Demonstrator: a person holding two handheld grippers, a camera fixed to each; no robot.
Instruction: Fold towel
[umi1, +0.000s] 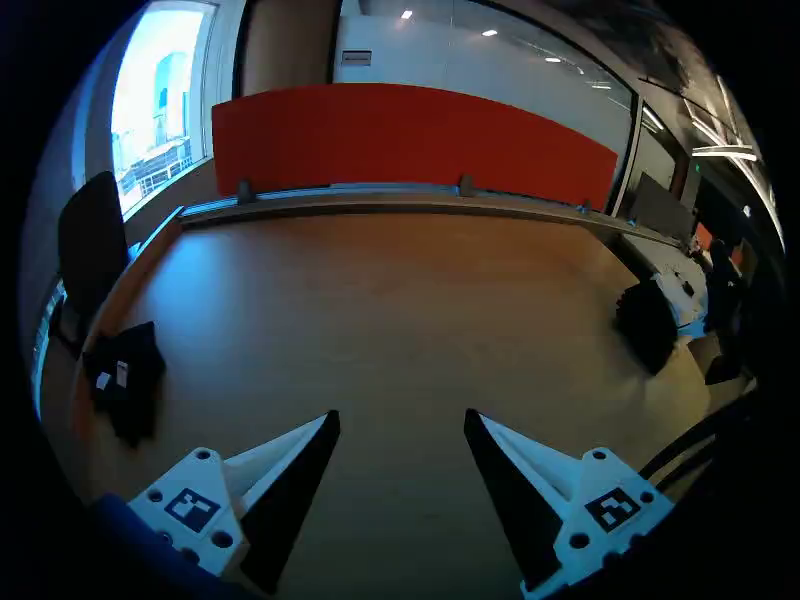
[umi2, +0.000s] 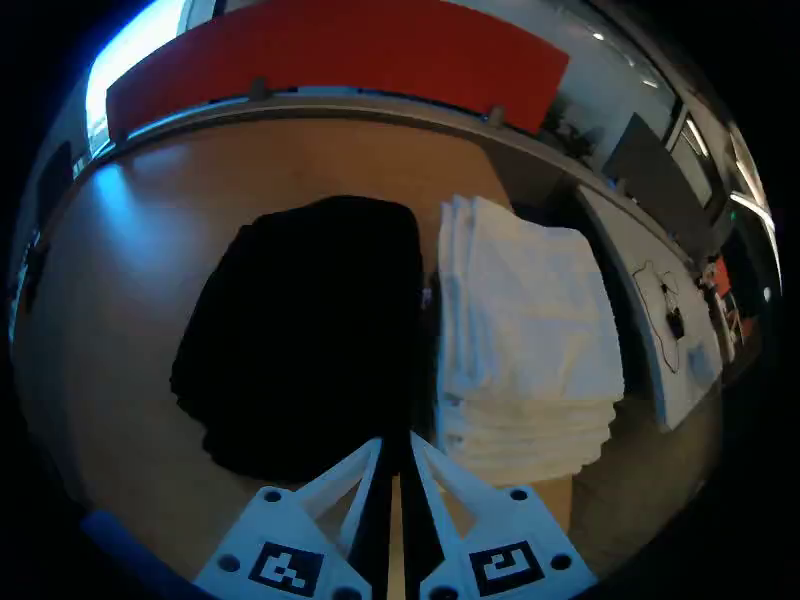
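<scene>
In the right gripper view a black towel (umi2: 310, 330) lies loosely bunched on the wooden table (umi2: 130, 300). Touching its right edge is a stack of folded white towels (umi2: 525, 340). My right gripper (umi2: 397, 455) is shut, its tips meeting at the black towel's near edge; I cannot tell whether any cloth is pinched between them. My left gripper (umi1: 402, 425) stands open over bare wood (umi1: 400, 300), nothing between its fingers. In the left gripper view, a dark heap (umi1: 648, 322), perhaps the black towel, sits at the table's right edge.
A red partition (umi1: 400, 135) runs along the table's far edge. A black item with white tags (umi1: 125, 380) lies at the left edge beside a dark chair (umi1: 90, 245). Right of the towels stands a white desk (umi2: 670, 320) with small objects.
</scene>
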